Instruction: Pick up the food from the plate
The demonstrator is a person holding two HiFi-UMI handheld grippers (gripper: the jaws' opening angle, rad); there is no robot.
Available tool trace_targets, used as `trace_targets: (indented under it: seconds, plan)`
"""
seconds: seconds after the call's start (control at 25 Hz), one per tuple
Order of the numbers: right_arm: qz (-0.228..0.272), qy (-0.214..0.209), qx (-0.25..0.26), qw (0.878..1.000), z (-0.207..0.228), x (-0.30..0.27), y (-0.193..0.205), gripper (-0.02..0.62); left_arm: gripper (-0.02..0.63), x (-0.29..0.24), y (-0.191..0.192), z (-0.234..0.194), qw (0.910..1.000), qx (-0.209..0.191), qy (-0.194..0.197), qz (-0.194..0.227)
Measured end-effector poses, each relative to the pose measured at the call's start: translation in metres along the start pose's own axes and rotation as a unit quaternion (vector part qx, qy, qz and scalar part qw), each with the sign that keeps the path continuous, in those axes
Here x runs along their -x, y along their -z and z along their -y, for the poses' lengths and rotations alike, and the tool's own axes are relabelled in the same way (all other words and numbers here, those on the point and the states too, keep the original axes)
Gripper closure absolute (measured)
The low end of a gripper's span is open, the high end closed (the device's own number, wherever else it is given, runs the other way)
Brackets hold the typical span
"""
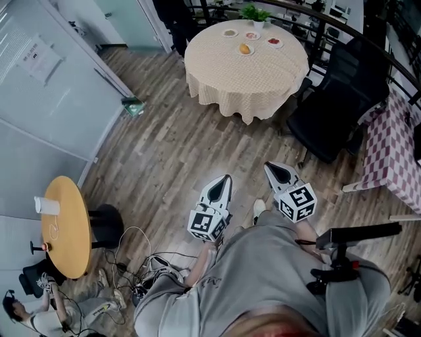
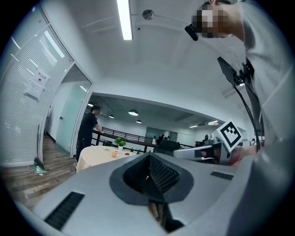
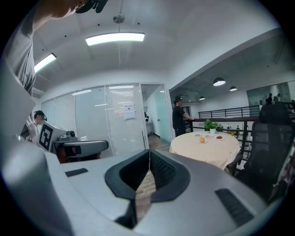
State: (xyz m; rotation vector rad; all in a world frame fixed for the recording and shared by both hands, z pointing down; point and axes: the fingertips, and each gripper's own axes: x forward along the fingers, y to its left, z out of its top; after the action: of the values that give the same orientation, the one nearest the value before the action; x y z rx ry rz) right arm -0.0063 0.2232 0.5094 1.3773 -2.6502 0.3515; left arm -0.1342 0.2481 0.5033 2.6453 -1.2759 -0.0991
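Wood-floored office, round clothed table far ahead | orange food on small plate at table's far side | left gripper, right gripper: jaws together, empty, well apart from table | step, judged: approach | next: reach table, open jaws over food

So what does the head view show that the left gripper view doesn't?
Only the head view: the small wooden table with a white cup, and cables on the floor. Only the left gripper view: the ceiling with its strip light and the round lamps further back. Both: the clothed round table, its plates, the orange food and the plant.
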Motion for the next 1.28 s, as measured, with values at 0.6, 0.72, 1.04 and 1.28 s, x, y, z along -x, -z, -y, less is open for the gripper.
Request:
trace_targets:
  seconds: [0.6, 0.72, 1.04, 1.28]
  plan:
    - [0.043, -0.009, -0.016, 0.999, 0.110, -0.033, -0.025, 0.580, 0.595, -0.126, -0.010, 0.010, 0.9999, -0.008, 0.012, -0.003]
    - [0.048, -0.001, -0.018, 0.999, 0.131, -0.029, -0.022, 0.580, 0.595, -0.148, -0.010, 0.021, 0.9998, -0.009, 0.019, 0.001]
    - [0.039, 0.009, -0.039, 0.998, 0.157, -0.015, -0.004, 0.580, 0.597, -0.174, 0.004, 0.045, 0.9993, -0.008, 0.035, -0.012]
    - [0.042, 0.013, -0.042, 0.998, 0.165, -0.006, 0.000, 0.580, 0.597, -0.183, 0.005, 0.049, 0.9987, -0.018, 0.041, -0.023]
